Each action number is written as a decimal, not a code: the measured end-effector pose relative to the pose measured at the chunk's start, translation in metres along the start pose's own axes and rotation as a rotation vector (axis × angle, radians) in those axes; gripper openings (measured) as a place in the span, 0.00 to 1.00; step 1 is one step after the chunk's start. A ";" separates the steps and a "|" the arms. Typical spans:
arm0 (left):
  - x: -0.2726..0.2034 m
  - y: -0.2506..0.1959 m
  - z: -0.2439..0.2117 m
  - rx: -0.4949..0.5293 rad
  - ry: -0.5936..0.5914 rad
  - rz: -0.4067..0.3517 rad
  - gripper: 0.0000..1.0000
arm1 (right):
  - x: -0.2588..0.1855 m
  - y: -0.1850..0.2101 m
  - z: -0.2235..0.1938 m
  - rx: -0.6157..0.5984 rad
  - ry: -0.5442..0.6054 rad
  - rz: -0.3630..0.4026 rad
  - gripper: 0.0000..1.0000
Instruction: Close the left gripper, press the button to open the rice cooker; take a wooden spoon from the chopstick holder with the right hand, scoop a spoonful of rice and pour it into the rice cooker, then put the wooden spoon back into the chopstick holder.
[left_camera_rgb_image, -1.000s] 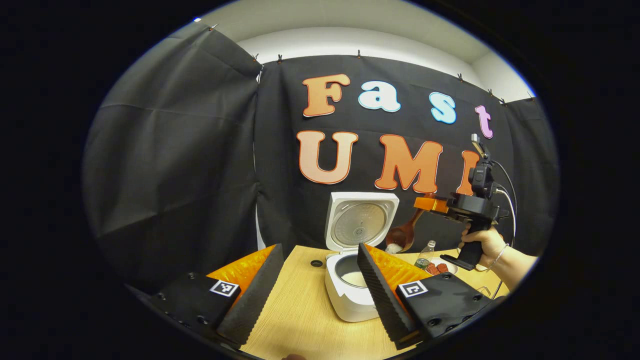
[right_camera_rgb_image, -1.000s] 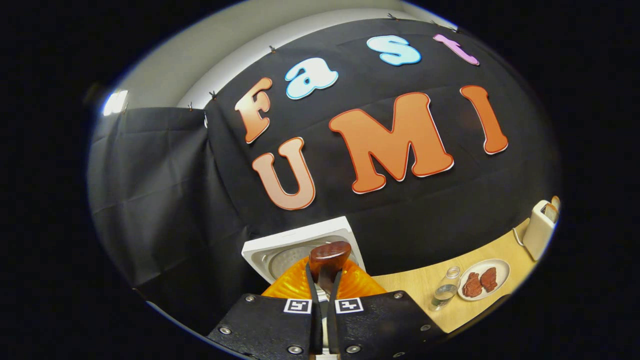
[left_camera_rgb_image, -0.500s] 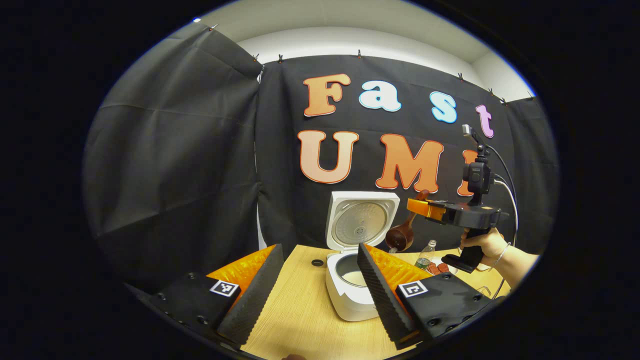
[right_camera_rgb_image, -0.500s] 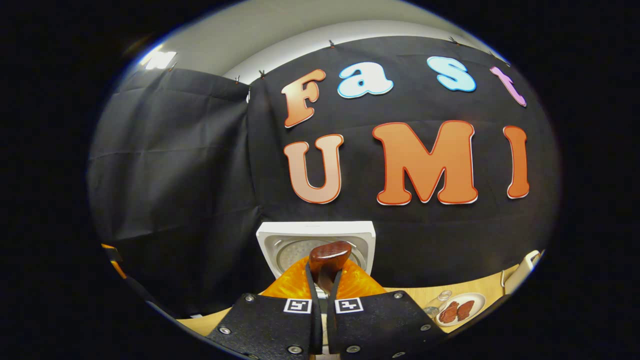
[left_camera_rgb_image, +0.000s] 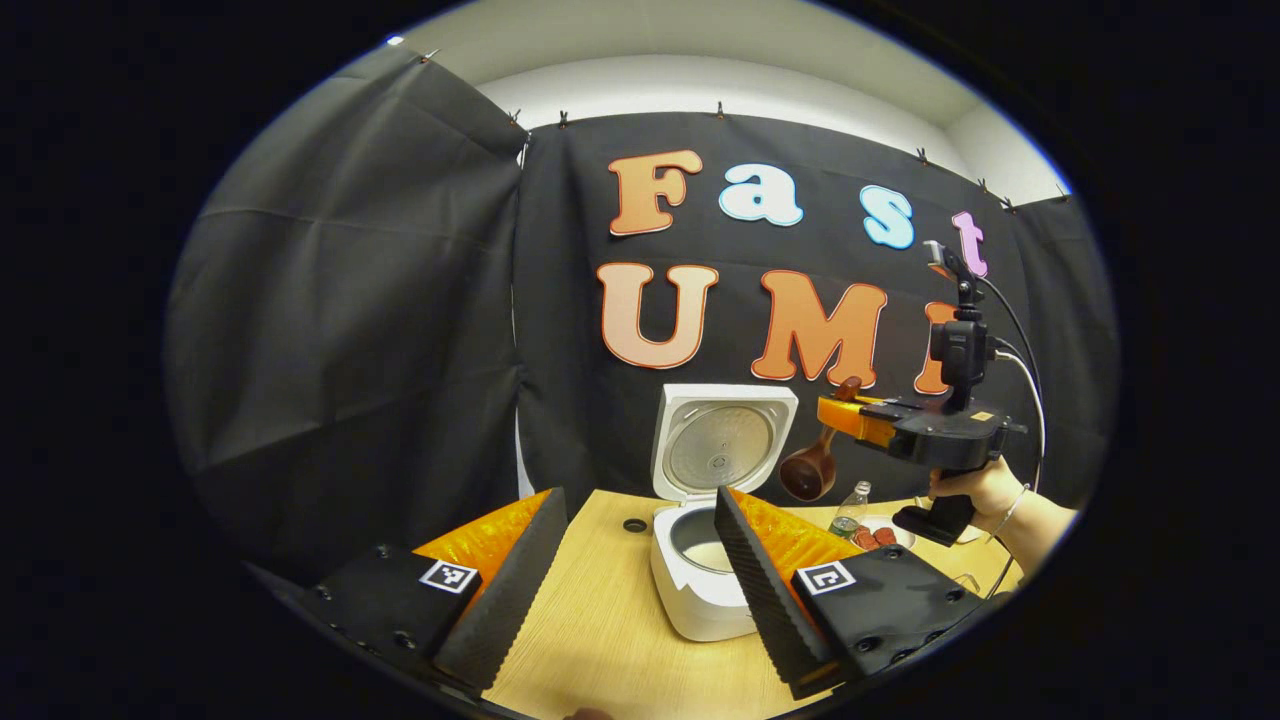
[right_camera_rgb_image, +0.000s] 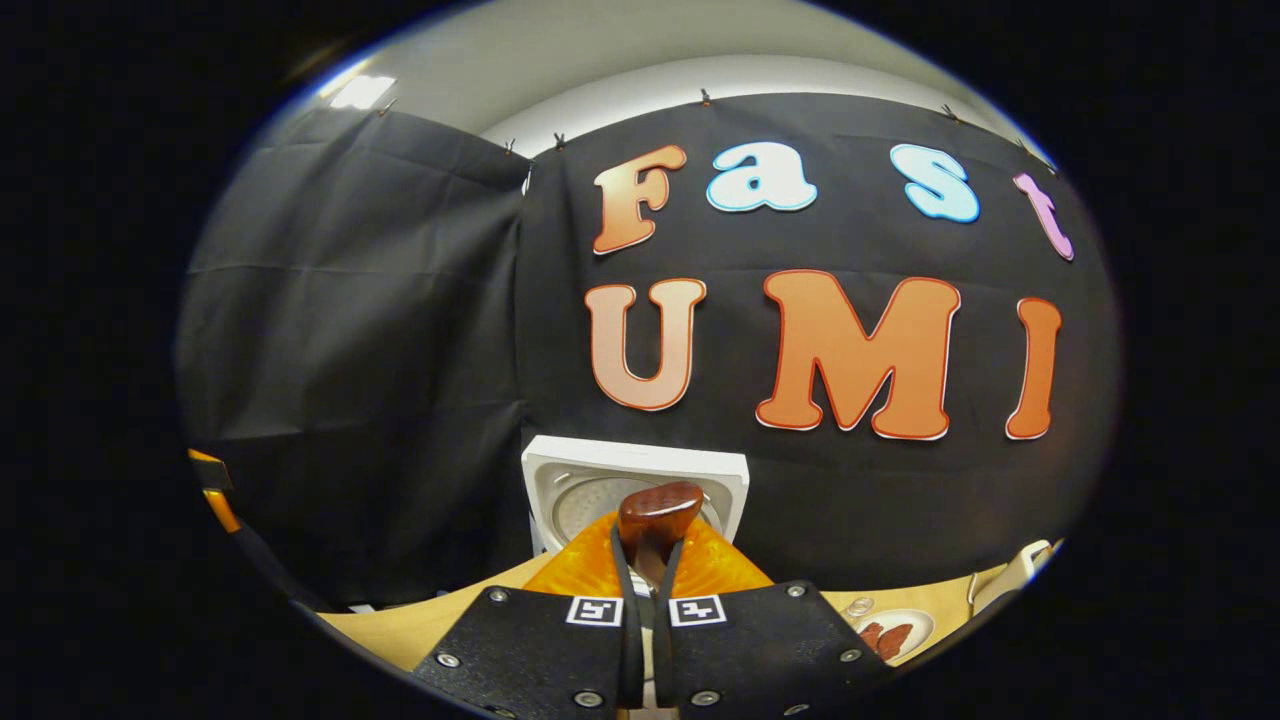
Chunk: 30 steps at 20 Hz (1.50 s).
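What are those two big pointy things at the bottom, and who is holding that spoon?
Those are the fingers of the left gripper, a hand-held grabbing tool, spread open. A camera rides on it. A second camera rides on the right gripper, held by a person's hand. Its fingers are squeezed shut on a wooden spoon, which hangs with its bowl down, up above the table. On the wooden table stands a white rice cooker with its lid up. Behind it are a small bottle and a plate of reddish food.
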<state>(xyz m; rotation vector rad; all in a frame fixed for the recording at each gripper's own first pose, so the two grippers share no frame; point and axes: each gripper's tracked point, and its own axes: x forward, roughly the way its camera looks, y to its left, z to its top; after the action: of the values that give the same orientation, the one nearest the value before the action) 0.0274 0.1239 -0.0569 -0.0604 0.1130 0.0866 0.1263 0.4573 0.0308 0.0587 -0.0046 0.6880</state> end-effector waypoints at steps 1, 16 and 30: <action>-0.001 0.000 0.002 0.003 -0.003 0.001 1.00 | -0.004 -0.009 0.002 0.013 -0.005 -0.018 0.03; -0.018 -0.020 0.010 0.005 -0.046 -0.016 1.00 | -0.176 -0.170 -0.048 0.137 0.095 -0.292 0.03; -0.022 -0.052 0.006 0.016 -0.037 -0.052 1.00 | -0.308 -0.248 -0.146 0.279 0.219 -0.535 0.03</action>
<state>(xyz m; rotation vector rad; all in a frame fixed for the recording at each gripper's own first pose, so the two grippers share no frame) 0.0110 0.0704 -0.0450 -0.0454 0.0755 0.0347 0.0440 0.0789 -0.1348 0.2430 0.3085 0.1534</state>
